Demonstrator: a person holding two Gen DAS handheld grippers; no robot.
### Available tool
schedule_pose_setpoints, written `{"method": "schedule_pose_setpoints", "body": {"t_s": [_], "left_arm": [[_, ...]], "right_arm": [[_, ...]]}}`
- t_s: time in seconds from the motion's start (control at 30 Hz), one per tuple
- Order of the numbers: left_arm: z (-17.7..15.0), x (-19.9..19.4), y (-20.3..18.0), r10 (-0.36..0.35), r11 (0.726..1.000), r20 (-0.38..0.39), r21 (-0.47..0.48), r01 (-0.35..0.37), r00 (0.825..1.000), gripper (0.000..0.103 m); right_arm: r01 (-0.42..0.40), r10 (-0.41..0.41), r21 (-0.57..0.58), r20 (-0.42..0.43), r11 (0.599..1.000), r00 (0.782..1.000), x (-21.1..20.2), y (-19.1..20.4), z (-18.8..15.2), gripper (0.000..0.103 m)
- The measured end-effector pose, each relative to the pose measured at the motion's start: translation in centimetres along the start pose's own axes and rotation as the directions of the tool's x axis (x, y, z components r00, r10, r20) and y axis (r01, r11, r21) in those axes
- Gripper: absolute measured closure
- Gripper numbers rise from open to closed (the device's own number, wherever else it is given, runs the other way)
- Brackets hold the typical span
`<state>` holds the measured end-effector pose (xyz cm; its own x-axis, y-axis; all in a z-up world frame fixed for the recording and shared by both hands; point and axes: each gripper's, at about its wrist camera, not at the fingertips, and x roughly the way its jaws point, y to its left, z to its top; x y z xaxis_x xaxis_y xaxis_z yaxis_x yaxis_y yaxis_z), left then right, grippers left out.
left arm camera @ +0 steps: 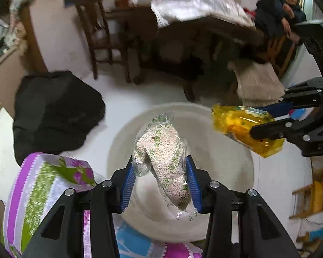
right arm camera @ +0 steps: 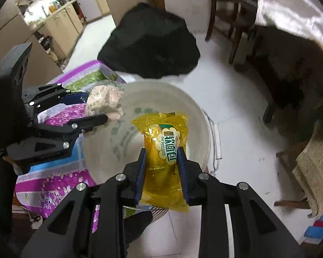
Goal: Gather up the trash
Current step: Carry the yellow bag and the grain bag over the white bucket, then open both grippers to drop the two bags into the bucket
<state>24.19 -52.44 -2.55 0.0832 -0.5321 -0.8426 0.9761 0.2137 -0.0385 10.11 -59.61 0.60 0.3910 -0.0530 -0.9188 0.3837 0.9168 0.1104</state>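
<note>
Two grippers over white bucket (right arm camera: 204,129), both pointing down into its mouth. Black bag (left arm camera: 53,111) on floor beyond bucket, up-left of left jaws. Left gripper (left arm camera: 161,176): jaws clamped on clear packet of pale granules (left arm camera: 165,150), packet hanging above bucket interior. Right gripper (right arm camera: 161,169): jaws closed on yellow bread wrapper (right arm camera: 163,146), wrapper also above bucket opening, just right of left jaws.

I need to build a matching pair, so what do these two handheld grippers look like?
Both look alike. The left gripper and right gripper have matte black angular linkage frames with triangular cut-outs and silver round pivot screws. Each finger carries a blue ribbed pad. White embossed lettering marks the right gripper's body. No cables or sleeves show.
</note>
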Motion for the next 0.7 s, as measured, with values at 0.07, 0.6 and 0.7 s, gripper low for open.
{"method": "schedule_pose_setpoints", "body": {"t_s": [0.07,0.6,0.7], "left_arm": [[-0.1,1.8,0.2,0.01,1.0,-0.045,0.013,-0.009,0.999,0.057],[-1.8,4.9,1.5,0.051,0.999,-0.072,0.016,-0.05,0.996,0.044],[-1.9,4.3,2.1,0.059,0.998,-0.056,0.005,-0.059,0.997,0.044]], "right_arm": [[-0.023,0.023,0.019,-0.028,1.0,0.999,1.7,-0.3,0.3,0.076],[-0.016,0.019,0.036,-0.086,0.999,0.996,5.9,-1.0,2.2,0.054],[-0.013,0.016,0.042,-0.07,0.999,0.997,5.7,-1.0,2.5,0.054]]}}
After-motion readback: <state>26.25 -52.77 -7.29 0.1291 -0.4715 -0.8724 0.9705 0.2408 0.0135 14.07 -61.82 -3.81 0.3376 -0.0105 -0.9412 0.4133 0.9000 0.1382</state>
